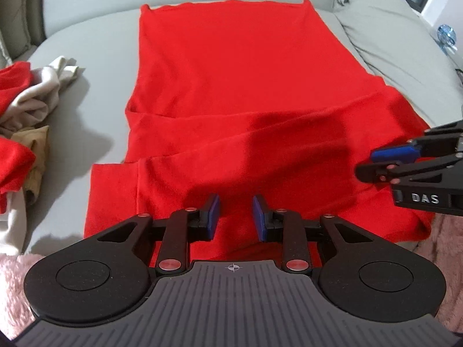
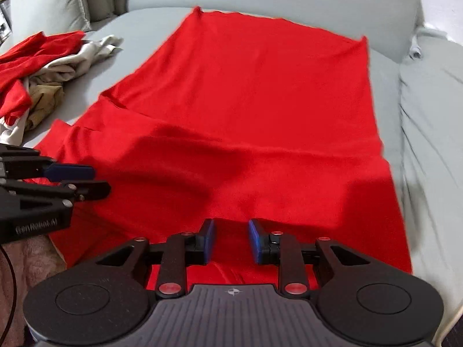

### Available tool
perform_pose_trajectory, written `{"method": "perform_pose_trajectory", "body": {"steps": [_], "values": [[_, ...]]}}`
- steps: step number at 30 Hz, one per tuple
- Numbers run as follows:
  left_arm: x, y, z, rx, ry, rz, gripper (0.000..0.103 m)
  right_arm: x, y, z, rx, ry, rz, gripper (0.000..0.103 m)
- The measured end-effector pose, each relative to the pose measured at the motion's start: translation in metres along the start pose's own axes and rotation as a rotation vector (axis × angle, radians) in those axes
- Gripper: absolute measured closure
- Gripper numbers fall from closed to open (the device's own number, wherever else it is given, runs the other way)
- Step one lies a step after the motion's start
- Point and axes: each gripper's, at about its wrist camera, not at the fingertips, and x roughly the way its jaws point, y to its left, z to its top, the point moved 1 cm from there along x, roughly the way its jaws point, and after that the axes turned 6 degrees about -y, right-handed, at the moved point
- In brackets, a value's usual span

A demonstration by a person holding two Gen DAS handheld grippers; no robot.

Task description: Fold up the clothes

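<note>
My left gripper (image 1: 235, 217) and right gripper (image 2: 231, 241) hover over the near hem of the red garment (image 1: 231, 86), fingers a little spread, pinching nothing. The garment lies flat on the grey bed (image 1: 95, 46), one sleeve folded across the body; I judge the lengthwise folds remain. Left of the garment, a pile of unfolded clothes (image 1: 26, 110) waits. Only my left view shows a blue glass object (image 1: 446, 35) beyond the garment's right edge.
</note>
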Motion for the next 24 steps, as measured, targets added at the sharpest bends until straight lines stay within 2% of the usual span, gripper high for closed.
{"method": "perform_pose_trajectory", "body": {"steps": [3,5,8,10,14,18,21,24], "values": [[-0.012,0.004,-0.003,-0.012,0.012,0.004,0.068,-0.018,-0.006,-0.007,0.033,0.029,0.001,0.078],[-0.021,0.006,-0.013,-0.015,0.012,-0.002,0.062,-0.029,-0.008,-0.014,0.041,0.024,0.014,0.077],[-0.028,0.009,-0.029,-0.036,0.018,-0.009,0.059,-0.045,-0.01,-0.03,0.072,0.004,0.037,0.072],[-0.03,0.016,-0.038,-0.086,0.036,-0.001,0.059,-0.052,-0.01,-0.041,0.128,-0.015,0.058,0.071],[-0.033,0.021,-0.038,-0.114,0.022,0.02,0.056,-0.05,-0.001,-0.051,0.166,0.0,0.085,0.07],[-0.037,0.014,-0.04,-0.093,0.019,0.036,0.055,-0.055,0.004,-0.053,0.165,-0.011,0.103,0.069],[-0.039,0.01,-0.039,-0.076,0.014,0.032,0.054,-0.058,0.003,-0.051,0.167,-0.026,0.103,0.067],[-0.037,0.014,-0.032,-0.104,0.021,-0.007,0.054,-0.059,0.0,-0.048,0.17,-0.035,0.098,0.067]]}}
